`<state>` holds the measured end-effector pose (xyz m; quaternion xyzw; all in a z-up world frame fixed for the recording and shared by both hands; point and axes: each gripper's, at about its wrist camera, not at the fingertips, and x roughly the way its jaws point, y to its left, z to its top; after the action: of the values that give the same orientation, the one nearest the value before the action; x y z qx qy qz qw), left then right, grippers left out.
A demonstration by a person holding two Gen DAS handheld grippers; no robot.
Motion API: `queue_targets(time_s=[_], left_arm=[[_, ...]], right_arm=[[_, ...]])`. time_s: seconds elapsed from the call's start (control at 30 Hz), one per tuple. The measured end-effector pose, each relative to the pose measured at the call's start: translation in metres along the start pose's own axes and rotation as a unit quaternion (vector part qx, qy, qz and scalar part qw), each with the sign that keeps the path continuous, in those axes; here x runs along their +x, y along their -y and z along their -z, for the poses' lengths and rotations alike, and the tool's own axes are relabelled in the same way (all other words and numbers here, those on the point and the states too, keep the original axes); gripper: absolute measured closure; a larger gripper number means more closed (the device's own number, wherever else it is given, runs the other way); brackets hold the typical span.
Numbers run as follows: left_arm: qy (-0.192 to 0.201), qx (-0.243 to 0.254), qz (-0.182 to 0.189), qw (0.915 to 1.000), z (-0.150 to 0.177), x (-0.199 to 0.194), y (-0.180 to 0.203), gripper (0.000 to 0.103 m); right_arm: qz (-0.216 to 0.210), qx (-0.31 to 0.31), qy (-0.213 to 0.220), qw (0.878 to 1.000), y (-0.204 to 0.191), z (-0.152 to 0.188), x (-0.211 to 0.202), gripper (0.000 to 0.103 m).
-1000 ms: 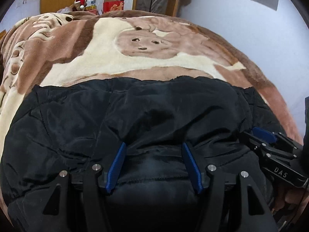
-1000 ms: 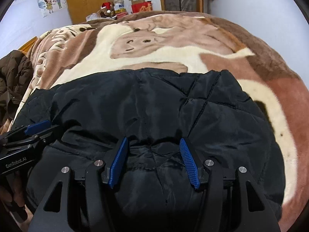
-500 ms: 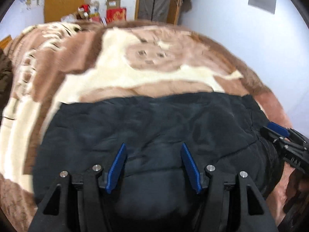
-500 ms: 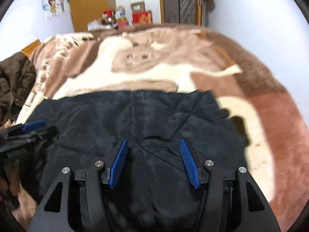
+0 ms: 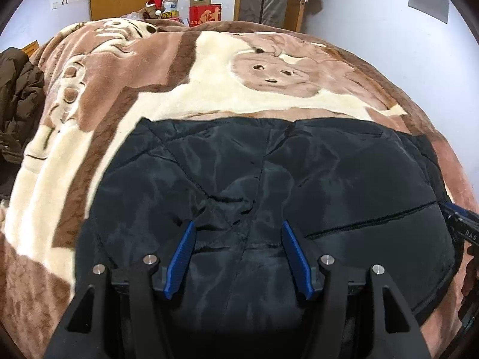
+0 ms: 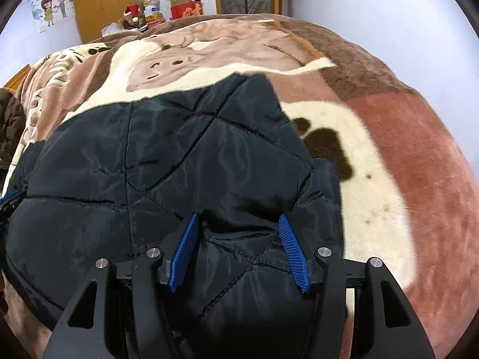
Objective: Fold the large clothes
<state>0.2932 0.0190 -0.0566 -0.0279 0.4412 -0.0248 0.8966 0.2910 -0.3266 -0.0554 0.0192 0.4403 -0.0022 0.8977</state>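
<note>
A black quilted jacket (image 5: 269, 185) lies folded on the bed, near the front edge; it also fills the right wrist view (image 6: 167, 161). My left gripper (image 5: 238, 227) is open, its blue pads (image 5: 181, 254) wide apart over the jacket's near edge. My right gripper (image 6: 238, 220) is open too, its pads (image 6: 293, 251) spread over the jacket's near right part, where a fold of fabric rises between them. The right gripper's tip (image 5: 461, 224) shows at the right edge of the left wrist view, and the left gripper's tip (image 6: 10, 196) at the left edge of the right wrist view.
The bed is covered by a brown and cream plush blanket (image 5: 209, 89) with a bear print. A dark brown coat (image 5: 18, 104) lies at the bed's left side. Boxes and clutter (image 5: 203, 12) stand beyond the bed by wooden doors. A white wall (image 6: 389, 24) is on the right.
Both grippers have lifted and drawn back from the jacket. The jacket now looks smaller and more of the blanket shows, on the left in the left wrist view and right in the right wrist view.
</note>
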Motion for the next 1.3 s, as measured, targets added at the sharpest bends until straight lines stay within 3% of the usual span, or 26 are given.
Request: queue_targets(time_s=[0.23,0.4,0.7,0.9,1.07,1.17,1.3], left_arm=[[0.02,0.001,-0.001,0.9998,0.027,-0.049,0.001,0.041],[-0.016,-0.008,0.001,0.9998,0.048,-0.03,0.006,0.041],[-0.016,-0.01,0.003,0.9998,0.047,-0.033,0.006,0.041],[0.015,-0.004,-0.014,0.9998,0.04,-0.053,-0.005,0.041],[0.004,-0.04,-0.04,0.9984,0.036,-0.042,-0.048,0.041],[-0.017,-0.045,-0.028,0.9985,0.04,-0.023,-0.059,0.041],[-0.009,-0.035,-0.015,0.9992,0.033,-0.028,-0.052,0.041]], right_arm=[[-0.057,-0.004,0.036,0.998,-0.02,0.019,-0.05,0.047],[-0.054,-0.032,-0.008,0.998,-0.04,0.037,-0.02,0.047],[-0.065,-0.021,0.005,0.998,-0.032,0.033,-0.035,0.047],[-0.038,-0.032,0.047,0.998,-0.019,0.027,-0.057,0.047],[-0.018,-0.004,0.032,0.999,0.007,0.024,-0.043,0.046],[0.001,-0.005,0.004,1.0,0.015,0.029,-0.024,0.046],[0.006,-0.009,0.013,1.0,0.013,0.023,-0.032,0.046]])
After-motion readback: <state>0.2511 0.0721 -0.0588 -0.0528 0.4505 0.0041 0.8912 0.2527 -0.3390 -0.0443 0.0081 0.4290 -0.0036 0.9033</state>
